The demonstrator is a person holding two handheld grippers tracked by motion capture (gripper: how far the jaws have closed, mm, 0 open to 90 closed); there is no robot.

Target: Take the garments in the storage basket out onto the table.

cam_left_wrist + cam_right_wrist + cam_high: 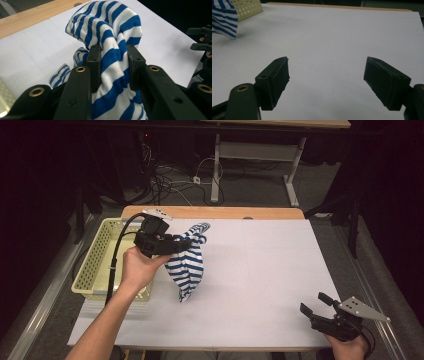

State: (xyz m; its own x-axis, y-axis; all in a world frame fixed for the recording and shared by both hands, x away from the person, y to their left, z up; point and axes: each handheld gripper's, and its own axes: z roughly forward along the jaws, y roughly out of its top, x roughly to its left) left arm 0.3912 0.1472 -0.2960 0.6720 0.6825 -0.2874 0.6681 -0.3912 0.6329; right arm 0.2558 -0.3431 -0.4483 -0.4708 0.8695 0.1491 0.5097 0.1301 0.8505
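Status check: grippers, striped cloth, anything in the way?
Left gripper shut on striped cloth, lifted beside basket. Right gripper open, nothing between its jaws. Nothing in the way.

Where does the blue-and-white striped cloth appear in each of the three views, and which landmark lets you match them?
High view: the striped cloth hangs left of centre, from the left hand-held gripper.
Left gripper view: it sits at the centre, pinched between the jaws.
Right gripper view: its corner is at the top left edge.
Shared landmark: the white table sheet.
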